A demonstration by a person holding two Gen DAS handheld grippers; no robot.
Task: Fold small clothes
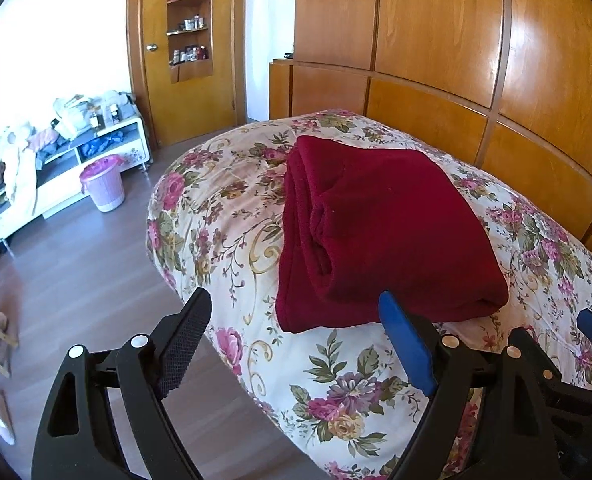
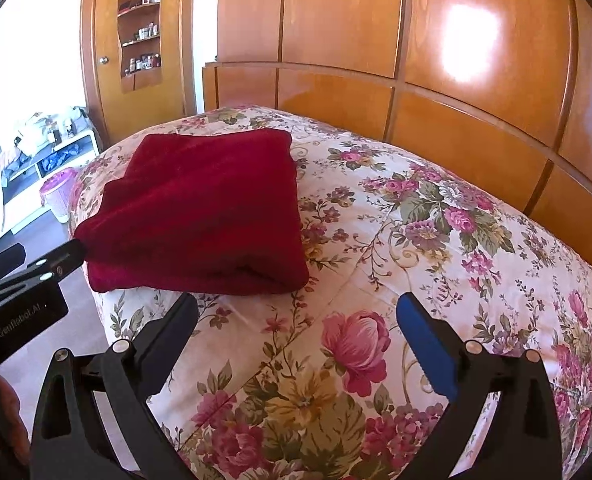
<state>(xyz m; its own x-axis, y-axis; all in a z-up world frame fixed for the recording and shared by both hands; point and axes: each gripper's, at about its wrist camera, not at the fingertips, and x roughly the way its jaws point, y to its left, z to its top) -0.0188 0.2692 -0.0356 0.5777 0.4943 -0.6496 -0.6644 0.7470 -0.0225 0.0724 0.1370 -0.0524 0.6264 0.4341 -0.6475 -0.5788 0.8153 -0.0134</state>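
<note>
Now the dark red garment [image 1: 380, 232] lies folded into a thick, squared stack on the floral quilt [image 1: 336, 392], at 12 o'clock from the left gripper [image 1: 296, 344] and 10 o'clock from the right gripper [image 2: 300, 340]. Both jaw pairs stand spread and empty, which suggests release.

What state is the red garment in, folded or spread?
Folded. The red garment lies on the floral bedspread as a compact rectangular stack, layered fold edges showing along its left side.
</note>
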